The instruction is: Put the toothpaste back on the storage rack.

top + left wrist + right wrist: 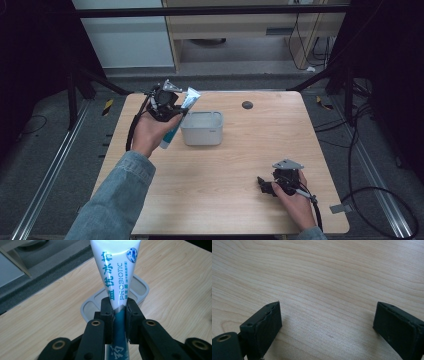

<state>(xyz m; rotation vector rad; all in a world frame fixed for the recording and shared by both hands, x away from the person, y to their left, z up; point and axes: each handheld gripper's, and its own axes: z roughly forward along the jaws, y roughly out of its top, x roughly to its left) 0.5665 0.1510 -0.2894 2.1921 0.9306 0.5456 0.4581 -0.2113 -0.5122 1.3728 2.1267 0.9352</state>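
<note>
white-and-teal toothpaste tube (117,277) clamped in left gripper (119,312), long axis tilted over grey tub (202,128), right gripper (327,322) wide

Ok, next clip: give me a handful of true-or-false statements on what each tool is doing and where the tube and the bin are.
1. The left tool is shut on the toothpaste tube. True.
2. The tube lies flat on the table. False: it is held off the table, beside the grey bin in the high view and in front of it in the left gripper view.
3. The right tool is open with nothing between its jaws. True.
4. The right tool grips the grey bin. False: it sits near the table's near right edge, apart from the bin.
5. The bin holds a second tube. False: its inside looks empty.
</note>
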